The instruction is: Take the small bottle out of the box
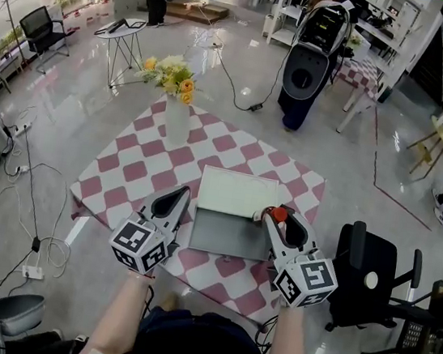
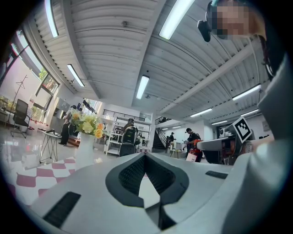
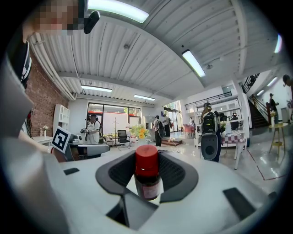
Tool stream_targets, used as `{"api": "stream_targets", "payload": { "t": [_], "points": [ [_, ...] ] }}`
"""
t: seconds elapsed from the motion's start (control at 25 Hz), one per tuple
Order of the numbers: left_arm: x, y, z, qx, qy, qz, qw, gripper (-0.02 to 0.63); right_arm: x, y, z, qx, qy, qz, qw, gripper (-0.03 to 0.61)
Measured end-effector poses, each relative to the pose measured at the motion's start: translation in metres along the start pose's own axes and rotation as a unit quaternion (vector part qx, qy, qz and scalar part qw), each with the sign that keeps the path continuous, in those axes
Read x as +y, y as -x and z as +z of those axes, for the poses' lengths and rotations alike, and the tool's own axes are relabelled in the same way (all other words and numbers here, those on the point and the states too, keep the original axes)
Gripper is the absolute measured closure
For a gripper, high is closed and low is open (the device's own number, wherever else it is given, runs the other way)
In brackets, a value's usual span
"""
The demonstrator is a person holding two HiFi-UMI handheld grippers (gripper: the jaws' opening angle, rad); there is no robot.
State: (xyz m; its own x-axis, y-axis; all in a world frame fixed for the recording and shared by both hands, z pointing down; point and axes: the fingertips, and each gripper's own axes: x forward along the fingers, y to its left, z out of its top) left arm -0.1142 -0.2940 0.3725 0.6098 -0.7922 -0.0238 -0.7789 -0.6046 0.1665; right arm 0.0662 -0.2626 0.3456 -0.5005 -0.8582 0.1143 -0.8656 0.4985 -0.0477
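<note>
Below: checkered table (image 1: 237, 151), open box (image 1: 230, 232), flower vase (image 1: 177, 122); glossy floor (image 1: 83, 116).

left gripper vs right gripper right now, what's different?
The right gripper is shut on the bottle with the red cap; the left gripper holds nothing. The right jaws stand apart around the bottle; the left jaws meet at the tips. The right gripper sits at the right edge of the open box, the left gripper at its left edge. Shared: both point away from the person, each with a marker cube.
</note>
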Motion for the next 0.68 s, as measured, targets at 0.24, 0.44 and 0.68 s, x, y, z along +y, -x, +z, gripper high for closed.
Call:
{"api": "stream_targets", "payload": {
  "t": [0.24, 0.44, 0.68],
  "points": [
    [-0.0002, -0.0027, -0.0039, 0.004, 0.0, -0.003, 1.0, 0.612, -0.0031, -0.0009, -0.0011, 0.0, -0.001, -0.002, 1.0, 0.426],
    [0.0006, -0.002, -0.0047, 0.007, 0.0, -0.003, 1.0, 0.612, -0.0014, -0.0018, -0.0015, 0.002, -0.001, 0.0, 1.0, 0.426],
    [0.0038, -0.0008, -0.0038, 0.006, 0.002, -0.002, 1.0, 0.612, 0.0015, -0.004, -0.0025, 0.002, -0.005, 0.003, 1.0, 0.426]
  ]
}}
